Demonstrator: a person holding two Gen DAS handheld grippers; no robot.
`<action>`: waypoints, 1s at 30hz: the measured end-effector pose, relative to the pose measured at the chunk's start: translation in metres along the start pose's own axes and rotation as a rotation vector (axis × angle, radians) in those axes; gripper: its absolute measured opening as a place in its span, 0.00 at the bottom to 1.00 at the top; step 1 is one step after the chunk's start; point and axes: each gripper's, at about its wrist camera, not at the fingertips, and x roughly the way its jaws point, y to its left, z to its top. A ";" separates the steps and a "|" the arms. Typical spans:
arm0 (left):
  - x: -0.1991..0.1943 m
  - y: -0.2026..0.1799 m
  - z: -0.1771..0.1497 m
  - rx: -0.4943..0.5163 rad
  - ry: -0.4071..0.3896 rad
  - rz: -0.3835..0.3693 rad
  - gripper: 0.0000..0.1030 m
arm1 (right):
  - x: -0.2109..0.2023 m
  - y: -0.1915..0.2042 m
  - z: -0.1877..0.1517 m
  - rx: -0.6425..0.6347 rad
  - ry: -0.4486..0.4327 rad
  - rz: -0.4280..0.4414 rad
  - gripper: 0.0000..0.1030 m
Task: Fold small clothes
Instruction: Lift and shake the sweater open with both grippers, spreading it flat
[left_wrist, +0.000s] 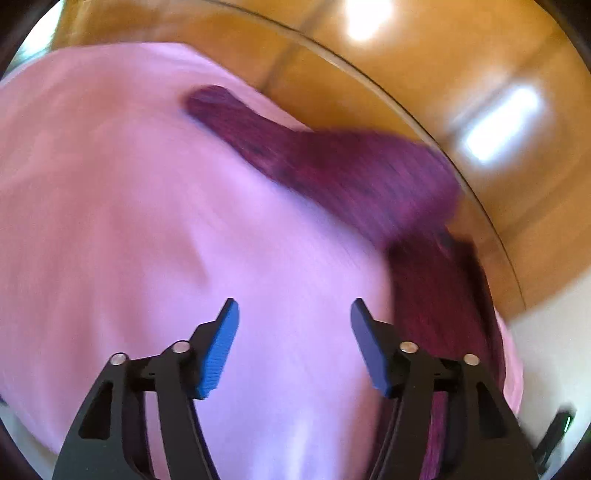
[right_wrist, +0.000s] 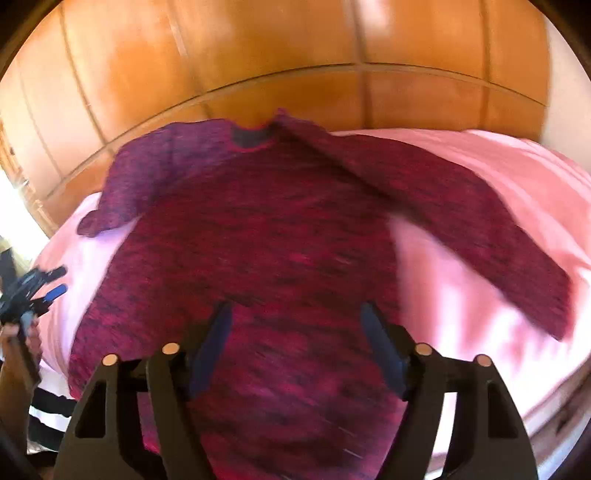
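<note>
A magenta-and-black knit sweater (right_wrist: 266, 243) lies spread face up on a pink bed cover (right_wrist: 480, 332), neck toward the wooden wall, both sleeves stretched outward. My right gripper (right_wrist: 295, 317) hangs open above the sweater's lower body, nothing between its blue pads. In the left wrist view my left gripper (left_wrist: 294, 312) is open over bare pink cover (left_wrist: 129, 221); one sleeve of the sweater (left_wrist: 351, 173) runs across the upper right, and its body edge lies by the right finger. The left gripper (right_wrist: 55, 282) also shows at the far left of the right wrist view. Both views are motion-blurred.
An orange wooden panelled wall (right_wrist: 295, 51) stands behind the bed. The bed's rounded edge (left_wrist: 424, 122) curves past the sleeve. A black-and-white striped cloth (right_wrist: 48, 417) and a person's hand (right_wrist: 18, 354) sit at the lower left.
</note>
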 end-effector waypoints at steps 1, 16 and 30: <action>0.005 0.007 0.011 -0.045 -0.013 -0.009 0.71 | 0.011 0.012 0.005 -0.018 0.000 0.016 0.72; 0.111 0.035 0.157 -0.137 -0.104 0.156 0.69 | 0.107 0.096 0.030 -0.026 0.081 0.090 0.74; 0.060 0.076 0.198 -0.057 -0.287 0.355 0.09 | 0.157 0.124 0.042 -0.091 0.072 0.045 0.85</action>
